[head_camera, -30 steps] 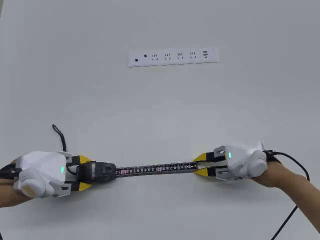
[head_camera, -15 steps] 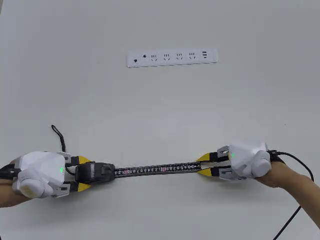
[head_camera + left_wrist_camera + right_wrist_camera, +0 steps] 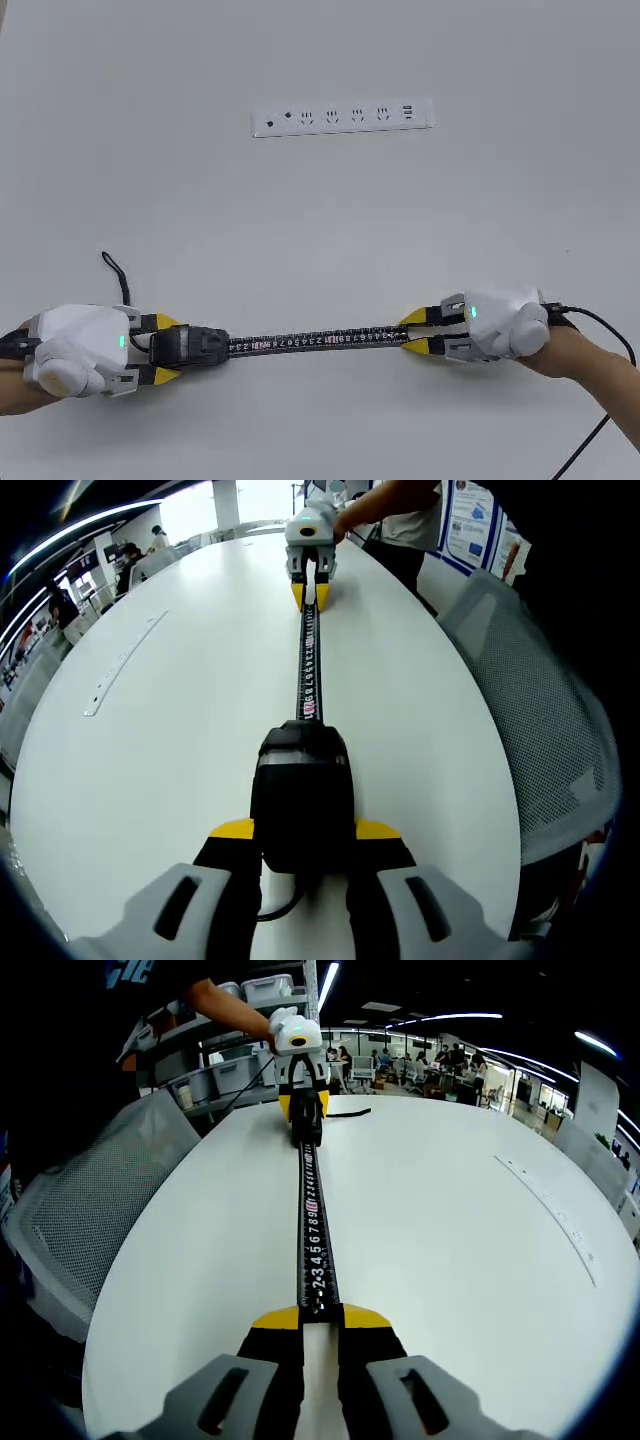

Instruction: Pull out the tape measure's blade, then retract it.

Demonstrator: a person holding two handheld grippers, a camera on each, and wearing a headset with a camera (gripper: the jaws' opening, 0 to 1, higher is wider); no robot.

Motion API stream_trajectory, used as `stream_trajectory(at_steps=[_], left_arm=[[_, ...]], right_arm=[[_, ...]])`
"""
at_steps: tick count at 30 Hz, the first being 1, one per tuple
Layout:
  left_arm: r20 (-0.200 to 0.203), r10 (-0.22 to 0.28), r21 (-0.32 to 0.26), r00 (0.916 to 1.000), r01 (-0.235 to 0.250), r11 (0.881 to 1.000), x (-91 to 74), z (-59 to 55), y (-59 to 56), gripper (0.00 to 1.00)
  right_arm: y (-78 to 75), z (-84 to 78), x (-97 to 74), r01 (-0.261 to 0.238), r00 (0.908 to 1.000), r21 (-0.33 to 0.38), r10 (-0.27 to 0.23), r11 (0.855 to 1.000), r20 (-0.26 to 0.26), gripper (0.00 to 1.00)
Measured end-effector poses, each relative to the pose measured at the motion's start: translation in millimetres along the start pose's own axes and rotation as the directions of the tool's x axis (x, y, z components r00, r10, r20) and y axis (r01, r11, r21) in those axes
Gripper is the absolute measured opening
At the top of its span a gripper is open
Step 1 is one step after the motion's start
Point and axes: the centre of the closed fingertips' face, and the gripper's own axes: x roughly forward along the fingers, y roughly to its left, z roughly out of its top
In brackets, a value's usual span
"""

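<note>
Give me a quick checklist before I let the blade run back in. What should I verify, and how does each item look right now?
1. Left hand-held gripper clamped on the tape measure case: ok.
2. Right hand-held gripper pinching the end of the blade: ok.
3. Blade straight between the two, no kink: ok.
4. Table bare along the blade, power strip well away: ok.
5. Wrist strap lying apart from the blade: ok.
6. Blade lock released: cannot tell.
</note>
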Motion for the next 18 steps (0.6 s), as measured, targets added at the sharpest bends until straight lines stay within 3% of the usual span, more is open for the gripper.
stream_trajectory(at_steps=[18], left_arm=[[0.0, -0.017, 0.012, 0.9999, 0.017, 1.0, 0.9, 0.7, -0.1, 0.29]], right_arm=[[1.3, 1.9, -0.1, -0.003, 0.9998, -0.016, 0.003, 1.0, -0.018, 0.11]])
